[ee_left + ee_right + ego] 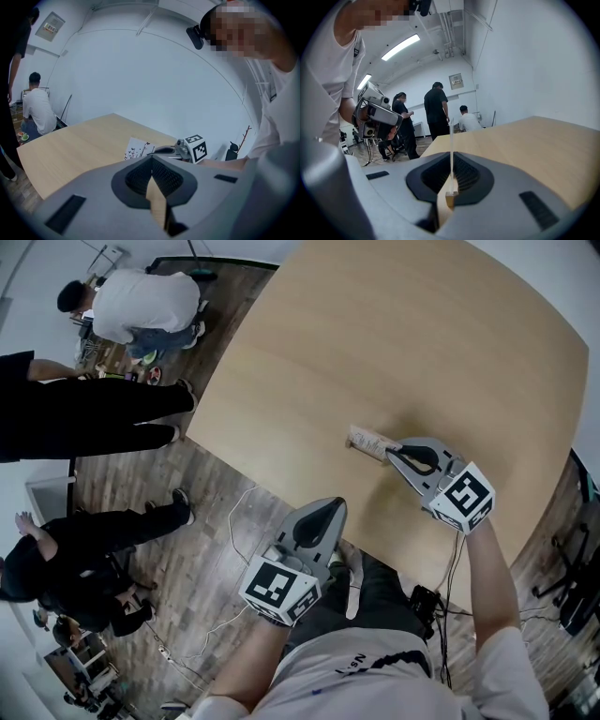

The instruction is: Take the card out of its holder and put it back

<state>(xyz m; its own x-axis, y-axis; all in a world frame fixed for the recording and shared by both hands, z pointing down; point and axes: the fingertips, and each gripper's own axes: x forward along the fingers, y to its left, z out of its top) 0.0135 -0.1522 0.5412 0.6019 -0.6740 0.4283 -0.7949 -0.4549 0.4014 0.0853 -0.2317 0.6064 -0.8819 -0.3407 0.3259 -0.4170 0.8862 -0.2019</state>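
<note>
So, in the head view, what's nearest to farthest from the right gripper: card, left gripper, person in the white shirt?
1. Card, right at its tips.
2. Left gripper, lower left.
3. Person in white shirt, far upper left.

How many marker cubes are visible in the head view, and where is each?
2. One marker cube is on the left gripper, beyond the near edge of the table. The other is on the right gripper, which grips the card over the table. None looks hidden.

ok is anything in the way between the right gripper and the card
Nothing visible. The card stands edge-on between the jaws of the right gripper, which close on it, its foot in the wooden holder. The left gripper hangs shut, away from it.
</note>
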